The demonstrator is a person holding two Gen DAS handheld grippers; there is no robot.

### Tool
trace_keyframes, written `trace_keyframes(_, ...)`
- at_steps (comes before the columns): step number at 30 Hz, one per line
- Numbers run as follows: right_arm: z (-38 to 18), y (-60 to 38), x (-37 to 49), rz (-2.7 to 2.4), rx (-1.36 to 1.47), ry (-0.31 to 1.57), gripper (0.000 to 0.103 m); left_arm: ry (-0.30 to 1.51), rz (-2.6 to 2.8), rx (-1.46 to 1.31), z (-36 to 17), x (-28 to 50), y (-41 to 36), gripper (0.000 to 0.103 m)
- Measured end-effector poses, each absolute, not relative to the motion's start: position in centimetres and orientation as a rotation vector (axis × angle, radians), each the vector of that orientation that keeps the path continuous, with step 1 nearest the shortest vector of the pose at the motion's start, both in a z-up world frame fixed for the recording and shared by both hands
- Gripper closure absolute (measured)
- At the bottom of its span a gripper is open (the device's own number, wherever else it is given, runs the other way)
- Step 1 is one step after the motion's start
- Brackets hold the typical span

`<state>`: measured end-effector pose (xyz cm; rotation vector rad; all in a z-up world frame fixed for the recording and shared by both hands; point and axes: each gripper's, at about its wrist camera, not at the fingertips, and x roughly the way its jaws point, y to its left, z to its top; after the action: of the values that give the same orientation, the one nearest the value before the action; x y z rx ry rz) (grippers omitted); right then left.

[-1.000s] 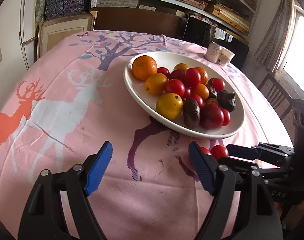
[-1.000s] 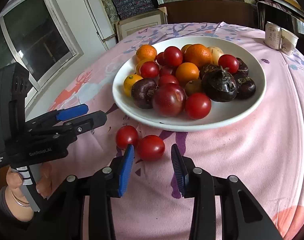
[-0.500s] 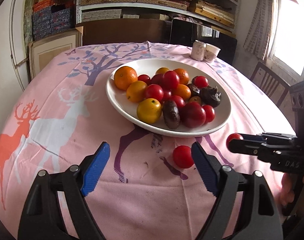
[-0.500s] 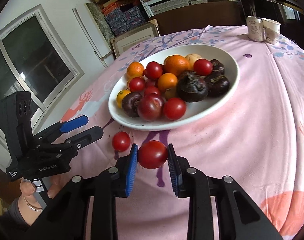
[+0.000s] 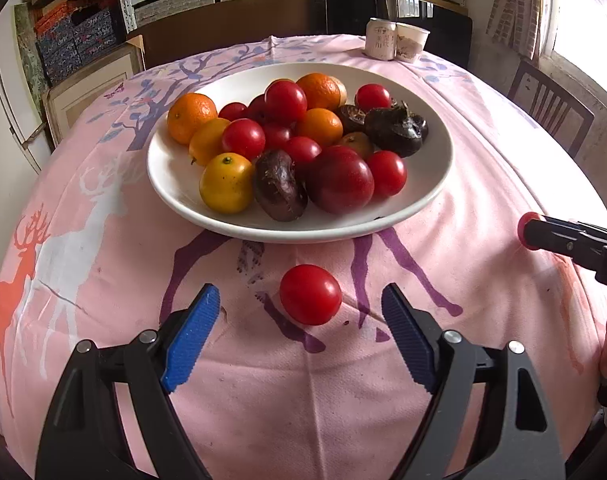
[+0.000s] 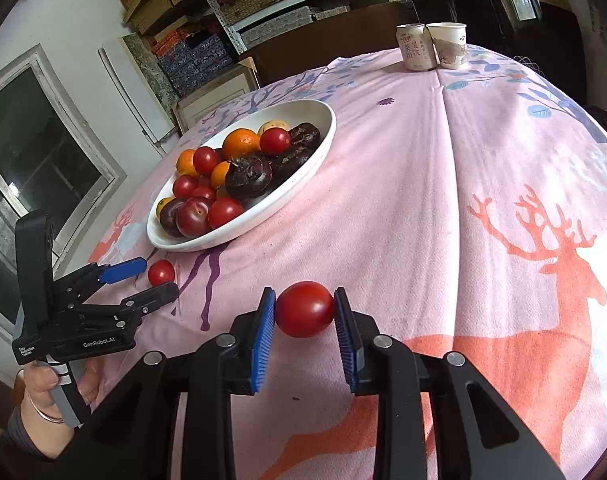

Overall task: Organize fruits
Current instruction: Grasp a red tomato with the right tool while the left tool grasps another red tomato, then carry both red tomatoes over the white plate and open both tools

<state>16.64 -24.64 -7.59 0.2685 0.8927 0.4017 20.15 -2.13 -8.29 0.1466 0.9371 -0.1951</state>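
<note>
A white plate holds several tomatoes, oranges and dark fruits on the pink deer tablecloth. A loose red tomato lies on the cloth in front of the plate. My left gripper is open, its blue pads either side of and just short of that tomato. My right gripper is shut on a second red tomato and holds it above the cloth, right of the plate. In the left wrist view only that gripper's tip and a sliver of its tomato show.
A can and a paper cup stand at the table's far edge. A wooden chair is at the right. Shelves with boxes line the back wall. A window is on the left.
My right gripper closed on one tomato, lifted it and carried it right, away from the plate. My left gripper moved in so the other loose tomato lies between its open pads.
</note>
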Motion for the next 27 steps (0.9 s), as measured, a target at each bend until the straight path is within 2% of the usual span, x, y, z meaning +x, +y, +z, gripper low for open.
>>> trace_keyframes(3,-7.6,-24.6,16.5,0.409,0.266,0.894,0.073,0.964,-0.185,0.148,-8.7,20.5,-2.2,0.023)
trace_keyframes(5,-7.8,-24.8,16.5,0.411,0.276,0.899,0.073,0.974,-0.192,0.137,-8.9,20.7,-2.1,0.028)
trace_keyframes(7,-7.8,-25.0,16.6,0.412,0.291,0.902,0.073,0.966,-0.197,0.13,-8.8,20.6,-2.0,0.043)
trace_keyframes(13,-7.9,-24.9,16.5,0.412,0.289,0.903,0.073,0.955,-0.213,0.126,-8.6,20.4,-2.4,0.063)
trace_keyframes(19,-7.9,-25.0,16.5,0.413,0.293,0.904,0.073,0.955,-0.224,0.1,-8.4,20.0,-2.3,0.069)
trace_keyframes(27,-8.0,-24.9,16.5,0.418,0.292,0.908,0.073,0.958,-0.231,0.082,-8.3,19.5,-1.6,0.069)
